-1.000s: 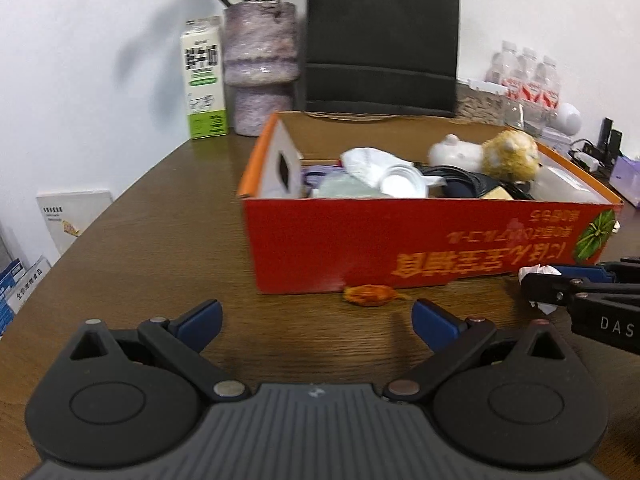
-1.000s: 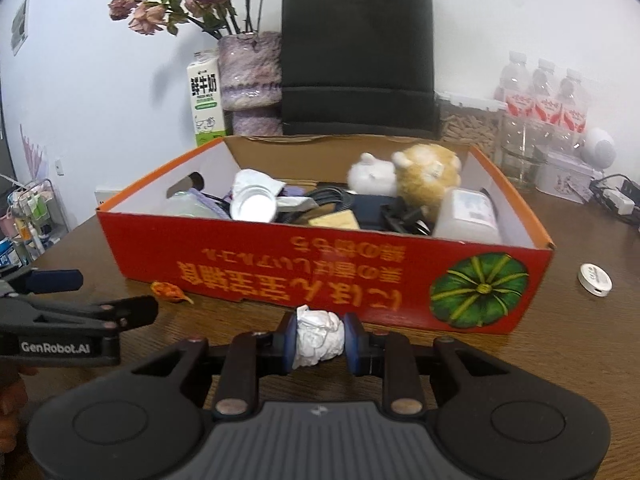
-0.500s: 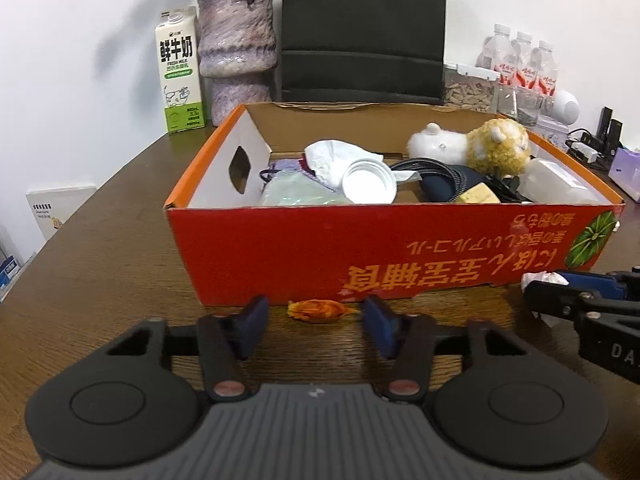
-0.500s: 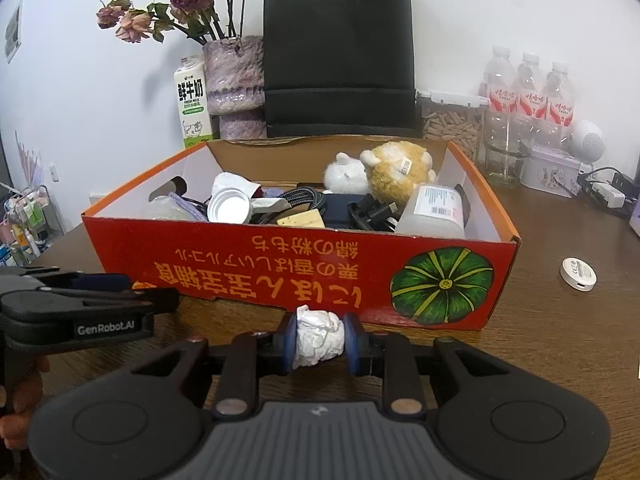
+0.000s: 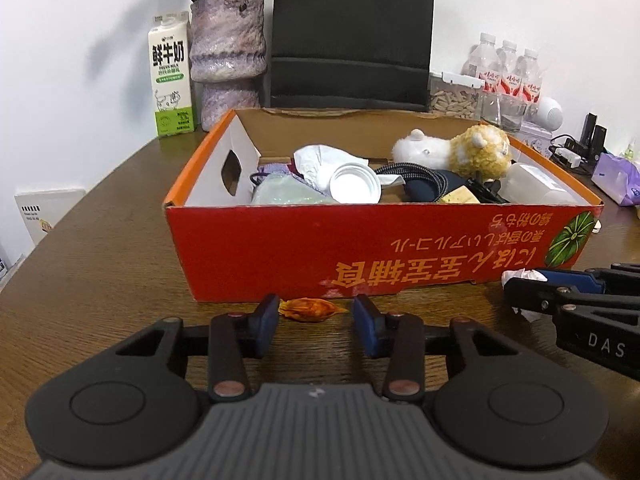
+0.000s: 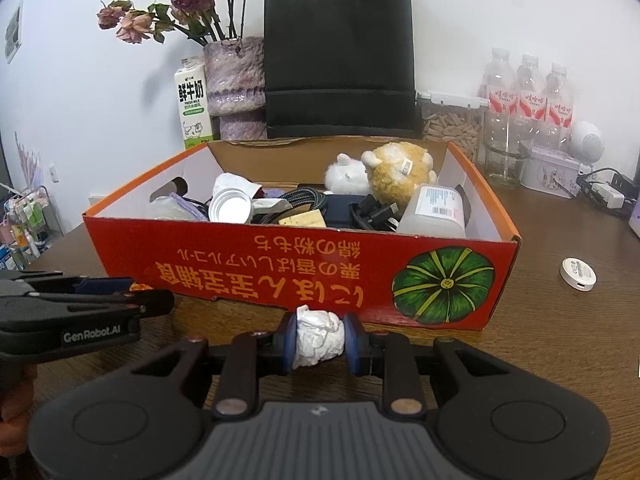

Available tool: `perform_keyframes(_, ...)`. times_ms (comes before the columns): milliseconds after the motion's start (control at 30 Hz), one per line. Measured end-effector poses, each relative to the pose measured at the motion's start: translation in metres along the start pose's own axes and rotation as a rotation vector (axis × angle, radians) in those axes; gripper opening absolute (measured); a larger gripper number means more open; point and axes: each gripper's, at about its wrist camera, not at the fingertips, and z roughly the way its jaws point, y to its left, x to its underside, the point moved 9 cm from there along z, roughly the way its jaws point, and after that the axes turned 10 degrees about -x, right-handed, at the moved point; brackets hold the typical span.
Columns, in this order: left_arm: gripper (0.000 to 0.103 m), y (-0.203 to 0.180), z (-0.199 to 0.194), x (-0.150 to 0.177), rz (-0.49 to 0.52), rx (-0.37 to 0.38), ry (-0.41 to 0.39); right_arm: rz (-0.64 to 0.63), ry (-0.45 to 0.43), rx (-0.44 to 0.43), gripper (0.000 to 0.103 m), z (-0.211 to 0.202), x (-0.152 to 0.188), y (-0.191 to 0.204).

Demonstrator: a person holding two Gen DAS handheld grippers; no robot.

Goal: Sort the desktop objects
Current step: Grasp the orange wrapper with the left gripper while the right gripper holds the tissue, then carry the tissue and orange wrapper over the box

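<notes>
Sorting appears well advanced: the red cardboard box [image 5: 360, 256] already holds a plush toy [image 5: 480, 152], a white lid [image 5: 354, 188], a braided cable [image 5: 416, 174], a plastic bottle [image 6: 436, 210] and other odds and ends. Judged outstanding: two small items on the wooden table [image 5: 100, 280], plus a white round case [image 6: 578, 274] lying well right of the box. The right gripper [image 6: 320, 338] is clamped on a crumpled paper ball [image 6: 319, 336], low, just before the box's front wall and not yet over the rim. The left gripper [image 5: 316, 322] is closing, its blue pads either side of an orange dried peel scrap [image 5: 310, 309]; the left pad is almost at it, the right pad still clear. The scrap rests on the table, just beside the box's front wall.
</notes>
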Motion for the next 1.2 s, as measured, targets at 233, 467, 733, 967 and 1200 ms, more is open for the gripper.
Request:
perform_keyframes(233, 0.042, 0.003, -0.018, -0.003, -0.007, 0.007, -0.059, -0.023, -0.034, -0.019, 0.024, -0.011, -0.006, 0.01)
perform_keyframes(467, 0.042, 0.009, -0.045, -0.022, -0.044, 0.01, -0.158, -0.049, -0.174, -0.033, 0.024, -0.045, -0.035, 0.021)
perform_keyframes(733, 0.042, 0.005, -0.053, -0.075, -0.033, -0.016, -0.262, -0.082, -0.27, -0.002, 0.024, -0.055, -0.077, 0.016)
perform_keyframes(967, 0.042, -0.01, -0.03, -0.105, -0.038, -0.06, -0.301, -0.077, -0.28, 0.003, 0.024, -0.024, -0.104, 0.011)
perform_keyframes(1200, 0.043, -0.016, 0.006, -0.099, 0.002, -0.092, -0.261, -0.083, -0.226, 0.012, 0.024, 0.01, -0.101, -0.004)
